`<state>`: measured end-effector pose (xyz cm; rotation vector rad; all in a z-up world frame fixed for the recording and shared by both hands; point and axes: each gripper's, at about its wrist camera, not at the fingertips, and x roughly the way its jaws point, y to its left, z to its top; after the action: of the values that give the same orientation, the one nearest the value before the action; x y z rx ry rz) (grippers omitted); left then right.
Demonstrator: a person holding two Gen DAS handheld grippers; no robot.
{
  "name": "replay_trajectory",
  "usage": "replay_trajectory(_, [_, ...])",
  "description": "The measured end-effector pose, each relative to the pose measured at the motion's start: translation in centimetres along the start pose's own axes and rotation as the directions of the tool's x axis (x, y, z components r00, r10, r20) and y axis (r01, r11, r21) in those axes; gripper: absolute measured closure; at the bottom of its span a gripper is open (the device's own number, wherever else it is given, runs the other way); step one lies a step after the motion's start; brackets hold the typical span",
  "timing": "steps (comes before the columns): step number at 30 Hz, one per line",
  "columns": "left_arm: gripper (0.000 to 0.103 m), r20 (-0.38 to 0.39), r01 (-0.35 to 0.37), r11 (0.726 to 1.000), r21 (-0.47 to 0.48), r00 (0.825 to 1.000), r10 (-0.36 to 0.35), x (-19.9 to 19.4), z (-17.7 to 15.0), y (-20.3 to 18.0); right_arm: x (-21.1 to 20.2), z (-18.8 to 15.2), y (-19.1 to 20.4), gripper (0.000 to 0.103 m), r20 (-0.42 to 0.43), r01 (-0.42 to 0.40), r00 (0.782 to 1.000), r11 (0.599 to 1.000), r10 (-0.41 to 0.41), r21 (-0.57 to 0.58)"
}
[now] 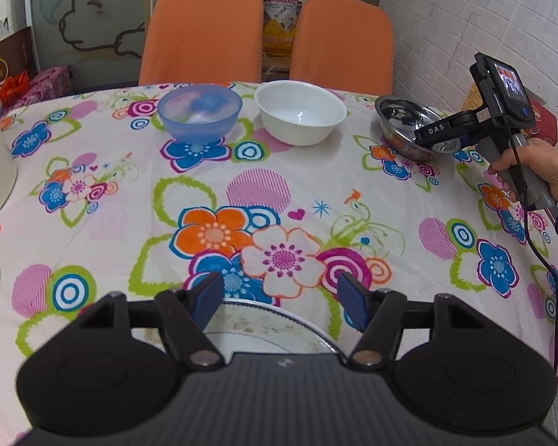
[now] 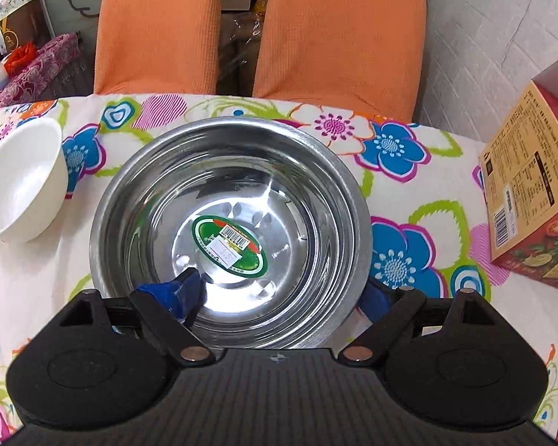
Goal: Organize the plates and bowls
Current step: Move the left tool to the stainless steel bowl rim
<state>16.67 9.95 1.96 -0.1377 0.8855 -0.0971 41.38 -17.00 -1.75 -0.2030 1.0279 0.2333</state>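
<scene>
The left gripper [image 1: 279, 293] hovered low over the flowered cloth [image 1: 130, 200], its blue pads spread wide apart with nothing between them. Just under it, at 6 o'clock in its view, lay a plate [image 1: 264, 330] with a thin dark line round its rim; most of it was hidden by the gripper body.

Across the table, three bowls stood in a row. The blue bowl [image 1: 199, 111] sat at 11 o'clock, the white bowl [image 1: 300, 111] at 12 just beside it, and the steel bowl [image 1: 409, 126] at 2, a little apart from the white one.

The right gripper [image 2: 279, 297] straddled the steel bowl's near right wall: its left pad [image 2: 184, 297] was inside the bowl and its right pad [image 2: 375, 301] outside the rim. I could not tell whether the pads pressed on the wall. A green oval sticker [image 2: 228, 245] with a barcode lay on the bowl's floor. A hand [image 1: 547, 171] gripped the right tool's handle at 3 o'clock in the left view.

A carton [image 2: 532, 200] lay at 3 o'clock of the steel bowl. Two orange chairs [image 1: 204, 33] stood past the far table edge.
</scene>
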Motion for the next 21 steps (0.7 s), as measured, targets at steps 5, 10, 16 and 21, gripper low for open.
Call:
replay_trajectory(5, [0.038, 0.009, 0.011, 1.0, 0.015, 1.0, -0.011, -0.5, -0.2, -0.8, -0.6, -0.9, 0.8, 0.028, -0.056, -0.052, 0.997, 0.998, 0.049, -0.041])
replay_trajectory(10, [0.037, 0.019, 0.028, 0.999, 0.029, 0.999, -0.029, -0.8, -0.2, -1.7, -2.2, -3.9, 2.3, 0.027, -0.089, -0.134, 0.988, 0.987, 0.126, -0.093])
replay_trajectory(16, [0.037, -0.001, 0.075, 0.997, 0.026, 0.997, -0.075, 1.6, 3.4, -3.8, -5.1, -6.1, 2.3, 0.027, 0.063, -0.074, 0.995, 0.995, 0.079, -0.067])
replay_trajectory(21, [0.036, -0.005, 0.071, 0.997, -0.027, 0.997, -0.071, 5.6, 8.4, -6.2, -6.0, -6.4, 1.0, 0.027, 0.142, -0.102, 0.985, 0.995, 0.1, 0.011])
